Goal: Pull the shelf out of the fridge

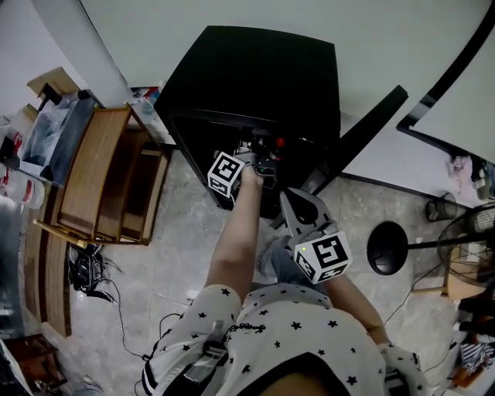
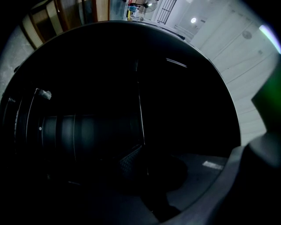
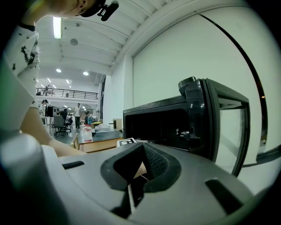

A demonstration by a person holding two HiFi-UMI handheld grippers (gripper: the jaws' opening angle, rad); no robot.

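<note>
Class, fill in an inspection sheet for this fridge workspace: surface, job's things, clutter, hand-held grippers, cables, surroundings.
Surface: pale floor; no table seen.
Job's things: black fridge, door open; thin shelf edge inside, dimly seen.
Clutter: bags and bottles beside wooden rack.
Grippers: left hand-held gripper inside fridge, seemingly shut on shelf; right hand-held gripper outside, jaws together, empty.
Cables: tangle on floor.
Surroundings: white wall, fan, round black base.

The pale floor [image 1: 182,232] carries a black fridge [image 1: 255,69], a wooden rack [image 1: 97,174], tangled cables [image 1: 87,267] and a round base [image 1: 387,247].
</note>
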